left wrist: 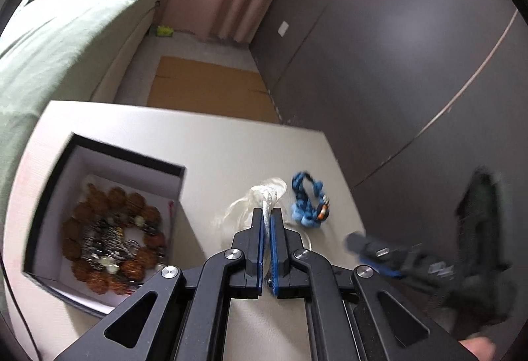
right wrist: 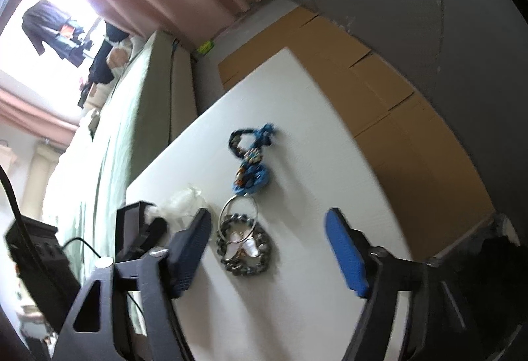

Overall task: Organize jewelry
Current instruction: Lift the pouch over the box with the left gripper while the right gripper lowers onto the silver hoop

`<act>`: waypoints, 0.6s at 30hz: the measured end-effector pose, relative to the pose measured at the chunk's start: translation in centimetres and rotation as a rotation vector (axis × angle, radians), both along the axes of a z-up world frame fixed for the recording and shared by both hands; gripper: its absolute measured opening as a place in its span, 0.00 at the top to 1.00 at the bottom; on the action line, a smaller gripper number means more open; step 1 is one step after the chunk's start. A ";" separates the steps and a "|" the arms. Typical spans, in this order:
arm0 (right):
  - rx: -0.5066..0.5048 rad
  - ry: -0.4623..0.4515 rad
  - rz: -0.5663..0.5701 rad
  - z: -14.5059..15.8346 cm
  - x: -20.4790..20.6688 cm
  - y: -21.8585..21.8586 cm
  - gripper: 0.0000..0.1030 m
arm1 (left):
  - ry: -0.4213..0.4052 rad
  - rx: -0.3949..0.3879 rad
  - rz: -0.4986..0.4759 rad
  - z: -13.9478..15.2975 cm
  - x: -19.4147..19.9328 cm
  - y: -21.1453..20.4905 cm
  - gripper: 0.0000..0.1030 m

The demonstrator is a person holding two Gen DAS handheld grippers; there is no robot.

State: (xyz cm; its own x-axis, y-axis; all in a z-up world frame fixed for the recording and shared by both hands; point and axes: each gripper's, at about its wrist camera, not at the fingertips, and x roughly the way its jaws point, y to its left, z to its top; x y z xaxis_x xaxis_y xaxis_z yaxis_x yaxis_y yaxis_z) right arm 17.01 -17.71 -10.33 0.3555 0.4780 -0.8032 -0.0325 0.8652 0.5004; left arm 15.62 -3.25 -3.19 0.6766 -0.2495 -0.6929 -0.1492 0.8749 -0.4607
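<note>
1. Evidently, in the left wrist view, the left gripper (left wrist: 267,212) sits at lower centre with its jaws pressed nearly together on a whitish, translucent piece (left wrist: 264,196) — a ribbon or a sheer pouch, too blurred to say which. Part of it trails to the left of the fingertips over the white table (left wrist: 214,143).
2. Just right of that piece lies a blue braided bracelet (left wrist: 308,202), apart from the fingers. In the lower left stands the open black-rimmed box (left wrist: 132,159), which already holds a ring of brown beads (left wrist: 112,239) with a darker, glittery item in its middle.
3. My reading: this is the pick-and-carry step, and the next move calls for lifting the pinched piece clear, swinging it left over the box rim and only then releasing it.
4. In the right wrist view, the right gripper (right wrist: 267,248) occupies the lower frame with its jaws spread wide and empty.
5. Between them, on the table, lie a thin silver hoop (right wrist: 239,215) overlapping a chain bracelet with a pale butterfly charm (right wrist: 244,250); the blue braided bracelet is above, at centre.
6. Likely the right side's next grasp is this chain piece — it calls for lowering squarely, closing on the links and not catching the hoop.
</note>
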 end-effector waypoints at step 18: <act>-0.242 -0.050 0.139 -1.6 1.0 7.7 0.39 | -0.108 -0.080 0.130 3.7 -2.6 6.5 0.97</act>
State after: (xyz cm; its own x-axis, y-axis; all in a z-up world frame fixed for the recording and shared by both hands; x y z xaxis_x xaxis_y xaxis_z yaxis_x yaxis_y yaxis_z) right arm 18.00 -10.01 -11.93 0.3420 0.3213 -0.8831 -0.1791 0.9448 0.2744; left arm 12.99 3.20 0.54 0.7759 -0.2066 -0.5960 -0.2046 0.8113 -0.5476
